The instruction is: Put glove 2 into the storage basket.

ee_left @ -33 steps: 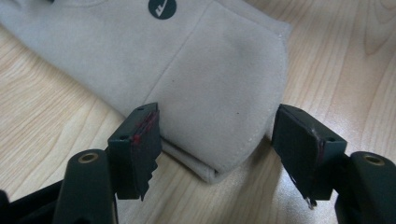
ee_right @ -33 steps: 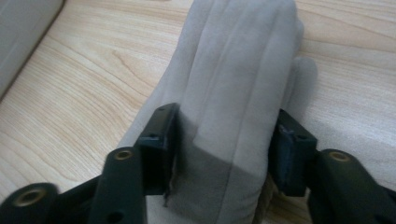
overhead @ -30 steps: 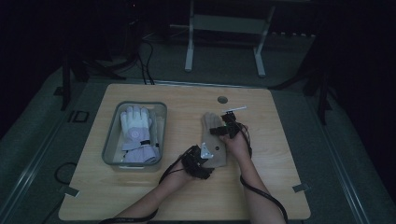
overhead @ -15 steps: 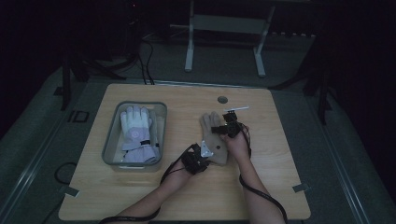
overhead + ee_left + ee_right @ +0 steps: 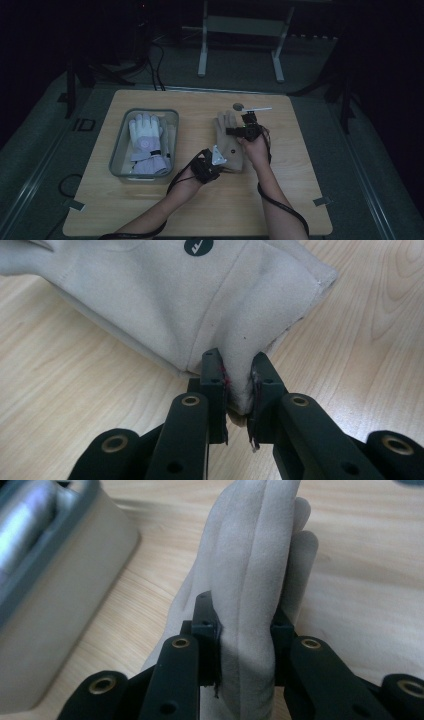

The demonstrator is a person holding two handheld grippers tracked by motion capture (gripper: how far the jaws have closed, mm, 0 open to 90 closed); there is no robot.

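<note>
Your left gripper (image 5: 239,390) pinches the cuff of the beige suede glove (image 5: 231,142), your right gripper (image 5: 245,645) clamps its fingers, above the wooden table (image 5: 280,200). Lift both ends evenly toward the grey plastic bin (image 5: 120,150).

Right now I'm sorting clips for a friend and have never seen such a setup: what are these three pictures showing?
A person sits at a wooden table holding a two-jaw hand tool in each hand. The high view looks down from above; the other two come from cameras riding on each tool. The left gripper is pinched on the cuff edge of a beige glove, the right gripper on its finger end. A grey bin at the left holds a white glove.
</note>
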